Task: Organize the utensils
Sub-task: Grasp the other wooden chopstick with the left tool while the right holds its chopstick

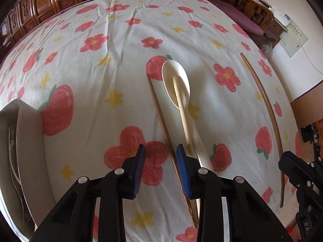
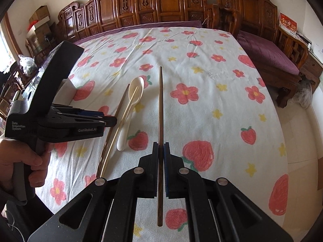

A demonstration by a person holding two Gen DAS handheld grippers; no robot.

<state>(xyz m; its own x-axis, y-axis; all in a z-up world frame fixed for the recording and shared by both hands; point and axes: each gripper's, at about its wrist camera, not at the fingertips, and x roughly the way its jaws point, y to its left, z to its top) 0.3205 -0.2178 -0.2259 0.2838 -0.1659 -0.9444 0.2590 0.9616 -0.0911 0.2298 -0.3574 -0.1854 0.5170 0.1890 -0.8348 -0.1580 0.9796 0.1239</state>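
A cream spoon [image 1: 176,80] lies on the flowered cloth with a pale chopstick [image 1: 182,113] resting across its bowl. A dark brown chopstick [image 1: 161,117] lies just left of them. My left gripper [image 1: 160,151] is open and empty, low over the near ends of these utensils. My right gripper [image 2: 161,147] is shut on another dark brown chopstick [image 2: 160,100], which points forward above the cloth; it also shows in the left wrist view [image 1: 262,92]. The spoon [image 2: 136,89], pale chopstick [image 2: 125,113] and left gripper [image 2: 105,119] show in the right wrist view too.
A white box [image 1: 24,141] stands at the left edge of the cloth, with a thin cord inside. The flowered cloth [image 2: 212,111] covers a wide surface. Carved wooden furniture [image 2: 161,4] lines the back, with a purple-cushioned bench [image 2: 268,56] at the right.
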